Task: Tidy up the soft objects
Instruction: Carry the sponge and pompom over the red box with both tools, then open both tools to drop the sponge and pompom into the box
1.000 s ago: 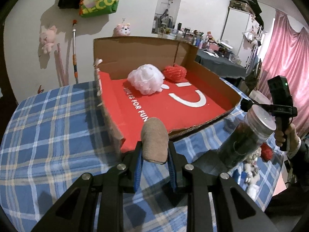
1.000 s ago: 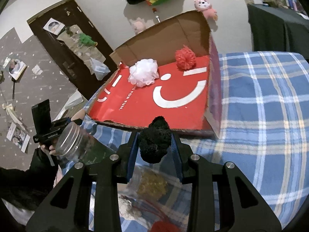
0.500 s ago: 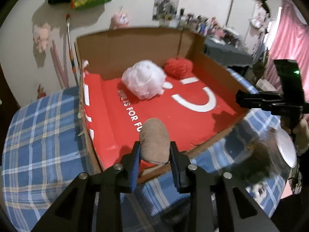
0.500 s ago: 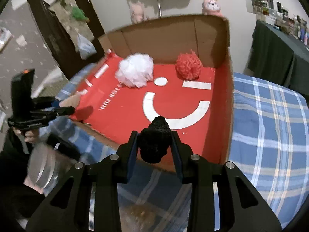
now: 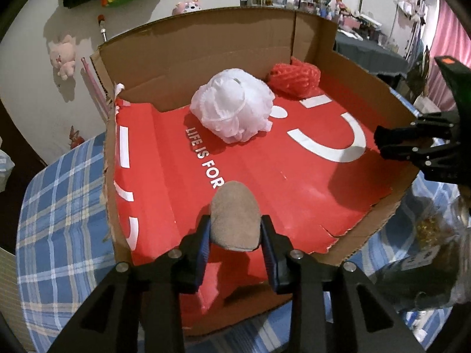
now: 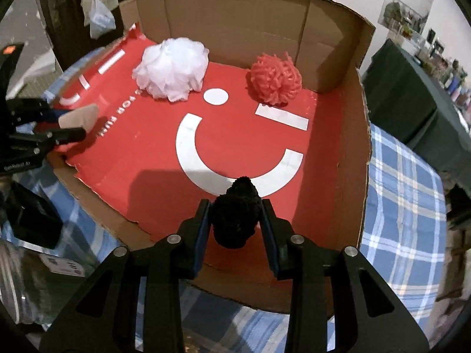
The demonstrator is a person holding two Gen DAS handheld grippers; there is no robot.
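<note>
An open cardboard box (image 5: 206, 50) with a red printed floor lies on the blue plaid cloth. A white mesh pouf (image 5: 232, 108) and a red yarn pompom (image 5: 294, 79) sit at its back. My left gripper (image 5: 235, 222) hangs over the box's front left part with a tan soft pad (image 5: 234, 206) between its pads. Its jaws are opening, but the pads still touch the tan pad. My right gripper (image 6: 235, 206) is shut on a black knitted ball (image 6: 235, 220) above the box's front right part. The right wrist view shows the left gripper (image 6: 70, 123) at the far left.
The blue plaid cloth (image 5: 59, 206) covers the table around the box. A clear plastic jar (image 6: 20, 279) with small items lies by the box's front edge between the hands. Plush toys and a green bag hang on the wall behind. A dark-covered table (image 6: 412, 94) stands at the right.
Both grippers have moved forward from the table's near side to over the box's front edge, each carrying its object. The left jaws stand slightly wider. The jar has slid toward the edge of each view.
</note>
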